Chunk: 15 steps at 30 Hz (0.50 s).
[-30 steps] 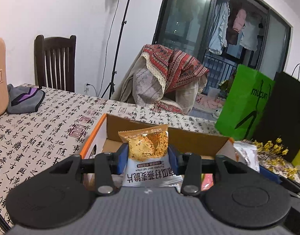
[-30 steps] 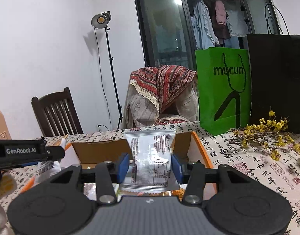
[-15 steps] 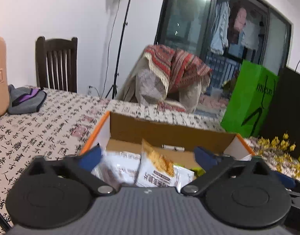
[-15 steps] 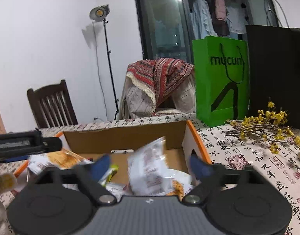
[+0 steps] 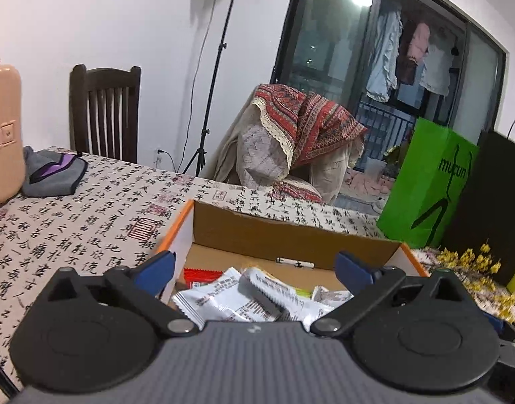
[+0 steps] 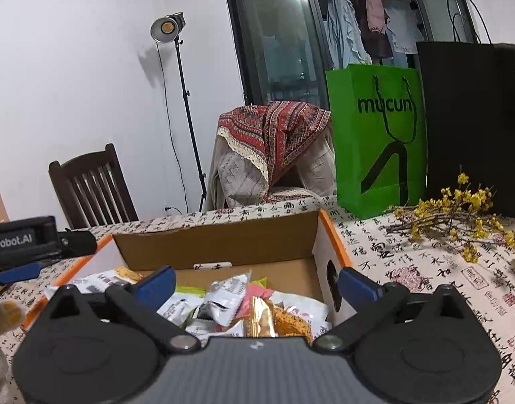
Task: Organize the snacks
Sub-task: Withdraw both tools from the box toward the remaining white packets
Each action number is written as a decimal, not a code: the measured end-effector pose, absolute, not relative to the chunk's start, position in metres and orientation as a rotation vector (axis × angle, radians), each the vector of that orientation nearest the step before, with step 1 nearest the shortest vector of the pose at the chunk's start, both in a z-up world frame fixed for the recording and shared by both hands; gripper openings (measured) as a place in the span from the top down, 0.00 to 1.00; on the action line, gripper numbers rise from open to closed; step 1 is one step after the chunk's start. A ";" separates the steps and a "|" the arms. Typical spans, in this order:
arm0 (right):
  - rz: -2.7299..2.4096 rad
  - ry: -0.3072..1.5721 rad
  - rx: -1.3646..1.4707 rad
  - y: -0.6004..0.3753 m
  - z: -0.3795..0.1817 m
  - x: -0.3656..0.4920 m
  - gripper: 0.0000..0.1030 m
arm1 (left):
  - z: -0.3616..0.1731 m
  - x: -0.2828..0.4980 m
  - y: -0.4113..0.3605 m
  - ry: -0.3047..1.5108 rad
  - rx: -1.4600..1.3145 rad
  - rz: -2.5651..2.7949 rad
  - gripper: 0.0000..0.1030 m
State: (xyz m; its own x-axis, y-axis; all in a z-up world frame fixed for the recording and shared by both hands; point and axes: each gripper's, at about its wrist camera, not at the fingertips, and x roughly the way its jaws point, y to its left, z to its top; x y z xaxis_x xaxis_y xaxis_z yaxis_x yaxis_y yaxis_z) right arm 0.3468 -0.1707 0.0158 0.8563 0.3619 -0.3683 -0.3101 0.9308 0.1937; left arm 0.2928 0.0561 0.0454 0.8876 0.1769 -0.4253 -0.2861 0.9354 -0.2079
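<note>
**Both grippers empty over the snack box**

The left gripper stands spread wide and empty; the right gripper is opening its jaws, nothing between them. The snack packets lie heaped in the cardboard box. I'd lift clear before fetching more.

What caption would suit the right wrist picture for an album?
Right tool, jaws opening and holding nothing, above a cardboard box of snack packets.

Matt cardboard box — glossy foil packets
</note>
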 end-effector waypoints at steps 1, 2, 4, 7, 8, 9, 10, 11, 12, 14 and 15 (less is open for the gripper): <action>0.356 0.407 0.133 -0.172 0.019 0.345 0.00 | 0.050 0.289 0.056 0.409 -0.274 0.241 0.00; 0.359 0.407 0.136 -0.174 0.024 0.342 0.00 | 0.054 0.285 0.057 0.405 -0.274 0.241 0.00; 0.362 0.408 0.140 -0.177 0.031 0.337 0.00 | 0.062 0.275 0.058 0.396 -0.271 0.238 0.00; 0.374 0.403 0.141 -0.180 0.041 0.325 0.00 | 0.072 0.260 0.060 0.391 -0.264 0.230 0.00; 0.377 0.401 0.139 -0.181 0.044 0.321 0.00 | 0.075 0.254 0.061 0.391 -0.255 0.231 0.00; 0.378 0.400 0.138 -0.182 0.046 0.318 0.00 | 0.077 0.248 0.063 0.389 -0.247 0.232 0.00; 0.381 0.400 0.138 -0.183 0.049 0.313 0.00 | 0.078 0.241 0.064 0.386 -0.241 0.234 0.00; 0.386 0.401 0.139 -0.184 0.050 0.309 0.00 | 0.078 0.235 0.066 0.387 -0.235 0.236 0.00; 0.392 0.404 0.137 -0.185 0.052 0.305 0.00 | 0.077 0.228 0.069 0.390 -0.227 0.237 0.00; 0.399 0.411 0.132 -0.185 0.052 0.296 0.00 | 0.075 0.216 0.075 0.401 -0.216 0.239 0.00; 0.401 0.416 0.128 -0.184 0.051 0.292 0.00 | 0.073 0.210 0.077 0.405 -0.211 0.242 0.00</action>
